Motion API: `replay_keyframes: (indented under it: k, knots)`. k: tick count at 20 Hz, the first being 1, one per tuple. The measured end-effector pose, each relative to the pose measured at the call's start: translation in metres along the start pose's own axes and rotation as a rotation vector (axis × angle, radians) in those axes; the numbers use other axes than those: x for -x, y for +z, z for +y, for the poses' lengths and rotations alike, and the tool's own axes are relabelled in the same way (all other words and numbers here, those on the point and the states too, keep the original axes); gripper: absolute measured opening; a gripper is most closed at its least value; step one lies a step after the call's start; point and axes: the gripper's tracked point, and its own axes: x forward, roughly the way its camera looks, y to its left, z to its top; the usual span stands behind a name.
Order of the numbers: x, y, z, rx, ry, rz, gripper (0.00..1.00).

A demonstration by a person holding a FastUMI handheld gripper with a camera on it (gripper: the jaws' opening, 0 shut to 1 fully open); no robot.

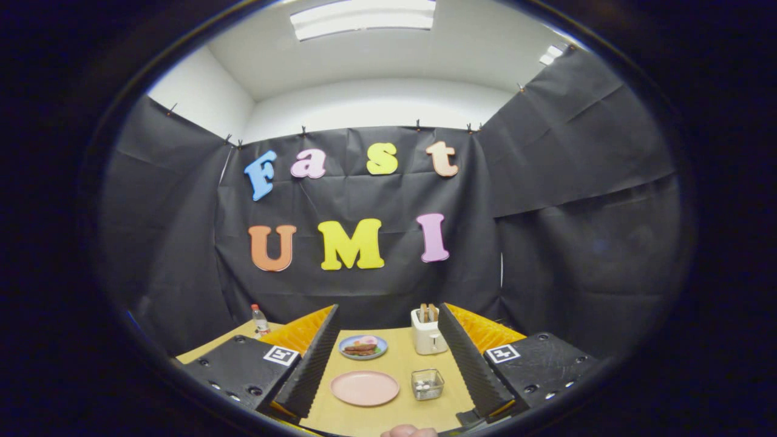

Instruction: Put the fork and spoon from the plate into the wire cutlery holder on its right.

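A pink plate (pixel 365 388) lies on the wooden table (pixel 394 358) between my fingers, and its surface looks bare. Just to its right stands the small wire cutlery holder (pixel 427 383), low and square. Some pale bits lie at its bottom, too small to tell what they are. My gripper (pixel 386 308) is open wide and held back from the table, with nothing between its fingers. Plate and holder both sit well ahead of the fingertips.
Beyond the pink plate is a blue plate (pixel 363 346) with food on it. A white toaster (pixel 428 332) holding toast stands behind the holder. A small bottle (pixel 260 320) stands far left on the table. Part of a hand (pixel 410 431) shows at the table's near edge.
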Motion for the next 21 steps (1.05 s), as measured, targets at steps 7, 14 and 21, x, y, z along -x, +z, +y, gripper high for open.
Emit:
replay_keyframes:
  k: [7,14,21]
  knots:
    - [0.002,-0.012,0.015,0.005,0.029,0.027,0.96]
    - [0.007,-0.015,0.034,0.044,0.101,0.031,0.96]
    - [-0.002,-0.015,0.032,0.031,0.088,0.040,0.96]
